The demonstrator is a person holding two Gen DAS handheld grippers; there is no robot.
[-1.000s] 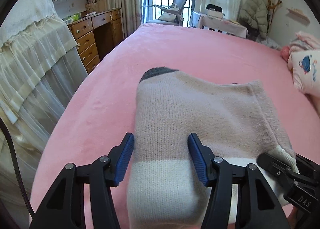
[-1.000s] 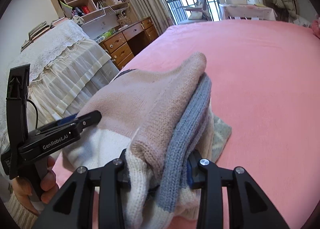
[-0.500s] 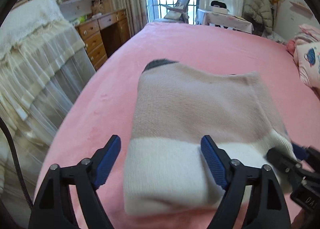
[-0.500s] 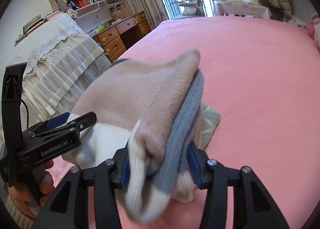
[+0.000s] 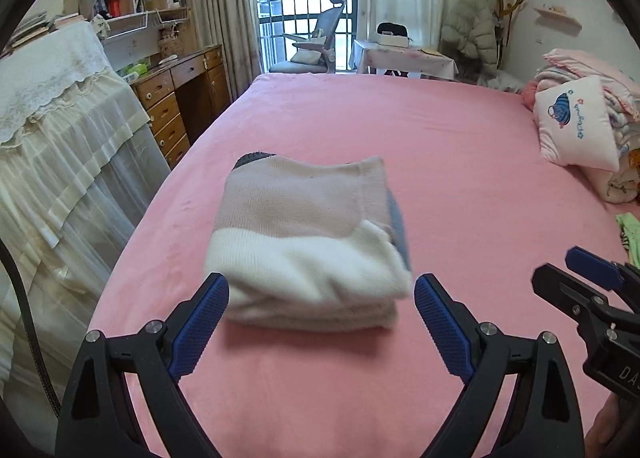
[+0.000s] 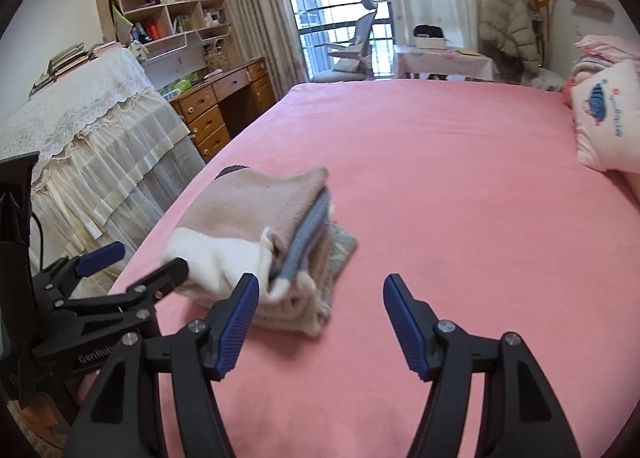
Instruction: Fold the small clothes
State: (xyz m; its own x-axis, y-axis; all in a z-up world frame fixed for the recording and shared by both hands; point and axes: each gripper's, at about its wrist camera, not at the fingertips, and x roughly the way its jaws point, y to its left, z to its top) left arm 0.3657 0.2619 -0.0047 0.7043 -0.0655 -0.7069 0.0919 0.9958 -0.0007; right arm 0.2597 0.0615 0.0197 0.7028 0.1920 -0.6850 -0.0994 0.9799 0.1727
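A folded knit sweater [image 5: 308, 238], beige, white and grey-blue, lies on the pink bed [image 5: 440, 146] near its left edge. It also shows in the right wrist view [image 6: 256, 234], with its layers stacked. My left gripper [image 5: 322, 298] is open and empty, just in front of the sweater and apart from it. My right gripper [image 6: 320, 298] is open and empty, in front of the sweater's right end. The right gripper also shows at the right of the left wrist view [image 5: 592, 298], and the left gripper at the left of the right wrist view [image 6: 120, 274].
A white pillow [image 5: 576, 126] and stacked bedding [image 5: 592, 70] sit at the bed's right side, with a green cloth [image 5: 630, 234] nearby. A lace-covered piece of furniture [image 5: 60, 146] and a wooden desk [image 5: 180, 98] stand left of the bed. A chair [image 5: 316, 46] stands by the window.
Both grippers opened, let go of the sweater and pulled back toward me. The folded sweater now rests on the bed.
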